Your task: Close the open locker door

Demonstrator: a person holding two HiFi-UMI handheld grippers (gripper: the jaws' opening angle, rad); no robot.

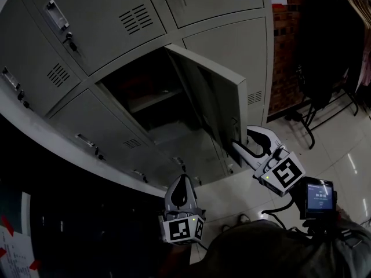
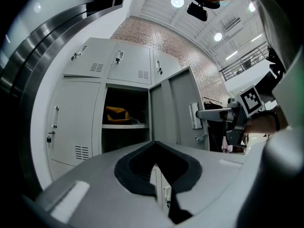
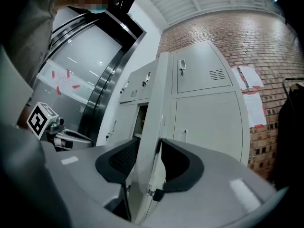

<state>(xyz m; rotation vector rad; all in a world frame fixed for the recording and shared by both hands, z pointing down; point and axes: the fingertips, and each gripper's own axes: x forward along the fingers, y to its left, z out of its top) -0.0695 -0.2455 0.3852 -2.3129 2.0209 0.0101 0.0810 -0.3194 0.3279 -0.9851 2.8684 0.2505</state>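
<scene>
Open locker door (image 1: 215, 100) is swung out from the grey locker bank (image 1: 87, 39), with its free edge toward the person. The compartment behind the door is dark. It has a shelf (image 2: 124, 126) with something yellow (image 2: 117, 113) on it, can't tell what.

Right hand-held gripper (image 1: 240, 142) is at the door's free edge, just beside the latch plate (image 2: 194, 116) on the door. Its jaws are partly apart and straddle that edge. In the right gripper view the door's edge fills the gap, one pad on each face, both against the metal, so it grips the door. Its marker cube (image 1: 284, 174) sits on the side away from the door, and a small lit screen (image 1: 317, 197) is further out still.

Left hand-held gripper (image 1: 184, 181) is well apart from the door, on the side of the door's inner face and nearer the person than the open compartment. Its jaws are closed tip to tip with nothing between them. Only lower lockers show through the slit behind the tips. It touches neither the door nor the locker bank.

On the door's outer-face side are a brick wall (image 3: 247, 32) with papers (image 3: 250, 77) stuck on it, a clothes rack (image 1: 327, 45) with dark garments, and a pale tiled floor (image 1: 342, 155).
</scene>
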